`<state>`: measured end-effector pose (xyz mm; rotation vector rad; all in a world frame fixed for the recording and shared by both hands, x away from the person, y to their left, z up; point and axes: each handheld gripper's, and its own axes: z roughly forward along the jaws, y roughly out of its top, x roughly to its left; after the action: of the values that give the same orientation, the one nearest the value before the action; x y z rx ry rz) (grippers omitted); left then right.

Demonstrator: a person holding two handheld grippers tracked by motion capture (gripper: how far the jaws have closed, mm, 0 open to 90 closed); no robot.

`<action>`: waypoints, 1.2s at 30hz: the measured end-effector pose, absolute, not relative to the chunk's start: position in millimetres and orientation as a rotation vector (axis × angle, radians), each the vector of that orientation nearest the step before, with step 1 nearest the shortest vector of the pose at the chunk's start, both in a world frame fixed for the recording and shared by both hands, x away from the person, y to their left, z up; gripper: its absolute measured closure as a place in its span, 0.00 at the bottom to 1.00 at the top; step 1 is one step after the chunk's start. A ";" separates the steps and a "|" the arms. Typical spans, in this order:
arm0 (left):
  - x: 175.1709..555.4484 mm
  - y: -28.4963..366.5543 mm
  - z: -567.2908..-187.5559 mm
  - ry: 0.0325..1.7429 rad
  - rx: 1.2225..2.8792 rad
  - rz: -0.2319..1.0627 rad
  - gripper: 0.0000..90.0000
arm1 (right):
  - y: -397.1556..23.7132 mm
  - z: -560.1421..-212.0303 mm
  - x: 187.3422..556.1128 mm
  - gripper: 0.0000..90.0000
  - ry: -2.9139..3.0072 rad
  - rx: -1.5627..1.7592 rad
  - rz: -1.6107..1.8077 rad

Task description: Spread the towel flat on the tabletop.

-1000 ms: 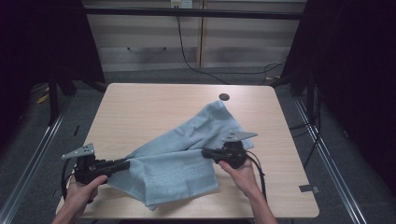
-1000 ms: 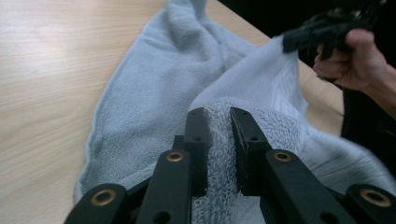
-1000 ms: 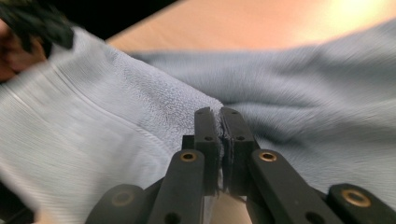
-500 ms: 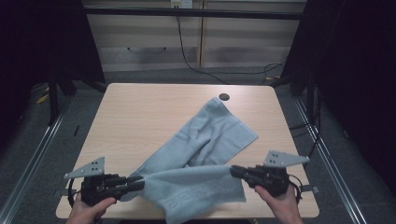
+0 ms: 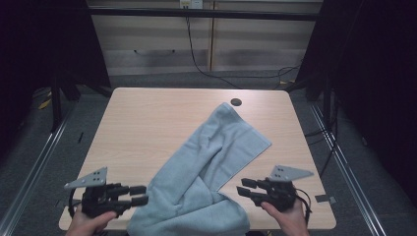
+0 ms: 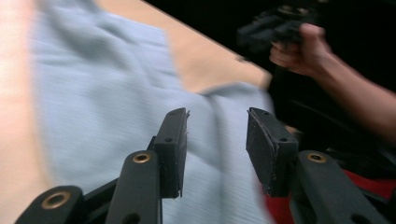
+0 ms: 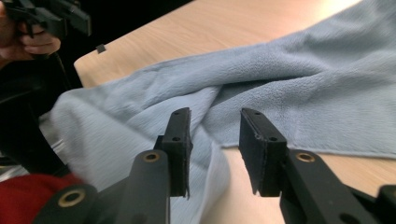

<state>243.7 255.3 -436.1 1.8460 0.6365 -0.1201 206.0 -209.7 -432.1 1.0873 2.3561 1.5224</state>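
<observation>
A light blue towel (image 5: 216, 152) lies slantwise on the wooden table (image 5: 147, 123), its near end bunched at the front edge. My left gripper (image 5: 139, 194) hovers just left of that bunched end, and my right gripper (image 5: 244, 187) just right of it. Both have just been opening, and their jaws stand apart with nothing pinched. In the left gripper view the left gripper (image 6: 217, 135) points over the towel (image 6: 102, 93). The right gripper view has the right gripper (image 7: 215, 140) above the towel (image 7: 289, 79), near a fold.
A small dark round hole (image 5: 236, 102) sits near the table's far edge, beside the towel's far corner. Bare wood spreads left of the towel. Dark floor, metal rails and cables surround the table. A bit of grey tape (image 5: 324, 199) marks the near right corner.
Both grippers held the towel's near end, drew it toward the front edge and spread apart. Now they have let go, and the near end has slumped into a heap.
</observation>
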 end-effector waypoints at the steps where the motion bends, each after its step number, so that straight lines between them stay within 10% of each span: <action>1: 260.9 250.3 -444.0 0.657 1.868 -0.114 0.66 | -206.5 -436.8 214.0 0.68 2.369 1.098 1.499; 17: 328.2 209.8 -502.3 0.905 2.045 0.024 0.53 | -173.3 -502.8 289.2 0.57 2.444 1.216 1.163; 23: 326.2 202.9 -507.6 0.856 2.079 0.045 0.68 | -169.2 -504.9 287.6 0.69 2.418 1.136 1.116; 27: 319.8 202.4 -505.4 0.824 2.143 0.118 0.97 | -171.5 -505.5 290.7 0.88 2.391 1.143 1.100; 36: 300.6 239.6 -503.2 0.909 2.122 0.091 0.99 | -191.5 -499.2 301.1 0.95 2.339 1.245 1.073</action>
<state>300.6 239.6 -503.2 2.1219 0.9091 0.0909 301.1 -191.5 -499.2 1.2452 2.3389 1.0734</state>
